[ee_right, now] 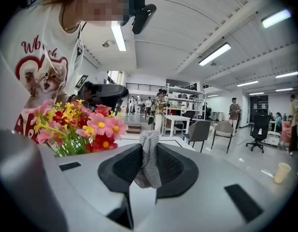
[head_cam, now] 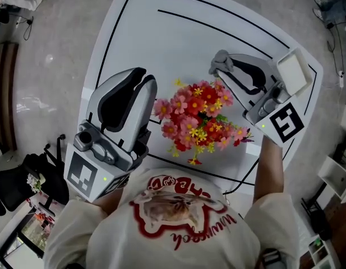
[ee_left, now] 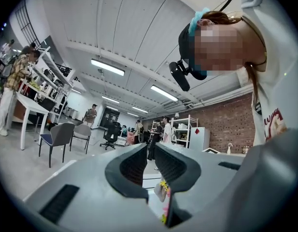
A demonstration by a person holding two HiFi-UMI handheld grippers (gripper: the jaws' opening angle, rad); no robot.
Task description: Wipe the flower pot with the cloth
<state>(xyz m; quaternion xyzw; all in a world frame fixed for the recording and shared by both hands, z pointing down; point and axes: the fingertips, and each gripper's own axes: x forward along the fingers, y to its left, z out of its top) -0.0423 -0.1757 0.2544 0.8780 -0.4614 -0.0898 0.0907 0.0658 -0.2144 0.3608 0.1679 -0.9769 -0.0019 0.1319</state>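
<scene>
Your right gripper [ee_right: 149, 147] clamps the limp grey knitted cloth [ee_right: 149, 161]; your left gripper [ee_left: 149, 148] is closed, empty. Fragile pink-and-red flowers [head_cam: 198, 119] mid-frame hide the pot, so hold it low.

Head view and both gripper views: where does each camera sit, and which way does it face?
Head view: on the person's head, looking steeply down at the flowers on the table; shows the shirt, the left hand-held gripper and the right hand-held gripper.
Left gripper view: on the left hand-held gripper, looking across the room along its shut jaws; shows shirt and head.
Right gripper view: on the right hand-held gripper, looking along jaws shut on the cloth; shows the shirt.
Both gripper views share the flowers and the shirt.
</scene>
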